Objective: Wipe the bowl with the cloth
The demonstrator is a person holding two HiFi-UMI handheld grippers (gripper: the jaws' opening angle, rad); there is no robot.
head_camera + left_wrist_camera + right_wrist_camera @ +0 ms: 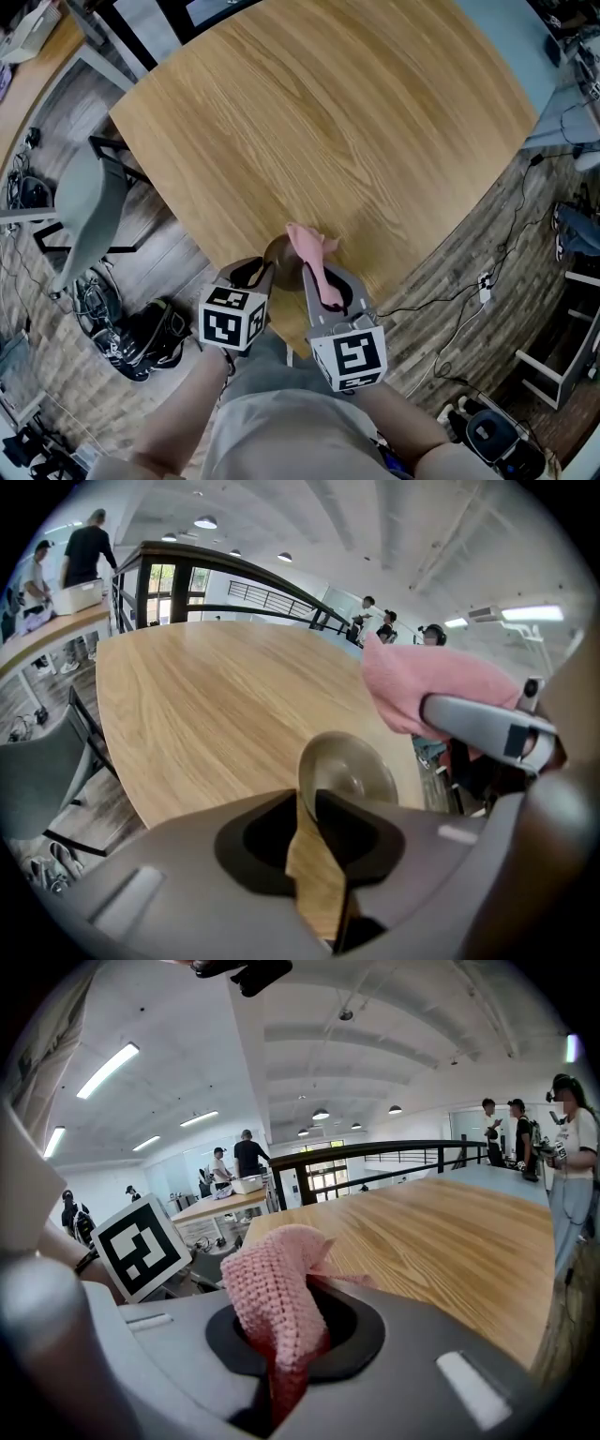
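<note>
A small brown bowl (281,255) (354,767) stands on the round wooden table (319,112) close to its near edge. My left gripper (255,274) (309,803) reaches the bowl from the left, and the bowl's near rim stands in the narrow slit between its jaws, so it is shut on the rim. A pink knitted cloth (315,251) (272,1288) (422,691) is pinched in my right gripper (330,283) (281,1344), which is shut on it. The cloth's loose end hangs just right of the bowl and slightly above it.
A grey chair (89,211) stands left of the table, with black gear (141,337) on the floor beside it. Cables and a power strip (485,281) lie on the floor at the right. Several people stand far off in the gripper views.
</note>
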